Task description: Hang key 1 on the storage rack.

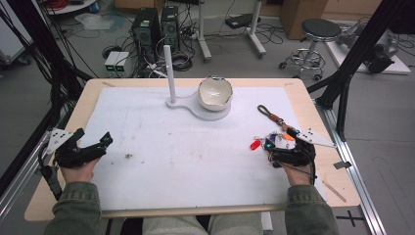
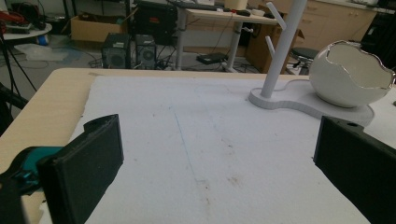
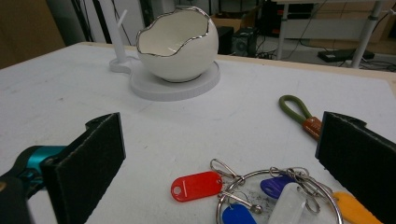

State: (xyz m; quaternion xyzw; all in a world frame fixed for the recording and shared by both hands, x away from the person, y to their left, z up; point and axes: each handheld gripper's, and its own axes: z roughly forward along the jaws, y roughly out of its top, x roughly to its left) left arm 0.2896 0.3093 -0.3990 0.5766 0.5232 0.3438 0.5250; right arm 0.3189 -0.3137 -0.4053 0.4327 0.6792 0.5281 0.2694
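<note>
Beyond the far edge of the light wooden surface (image 1: 49,147) lies a grey floor (image 1: 29,98) strewn with black cables (image 1: 186,58). Two black computer towers (image 1: 155,27) stand there, beside white desk legs (image 1: 203,34). A round black stool (image 1: 318,34) on castors stands off the far right corner. Black frame poles (image 1: 359,49) rise at the right edge.

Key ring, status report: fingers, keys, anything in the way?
Both grippers open, left, right. Key ring flat on mat between right fingers, ungripped. Nothing blocking.

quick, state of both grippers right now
left gripper: open, nothing between its jaws
right gripper: open, holding nothing, poised over the metal key ring with coloured plastic tags
</note>
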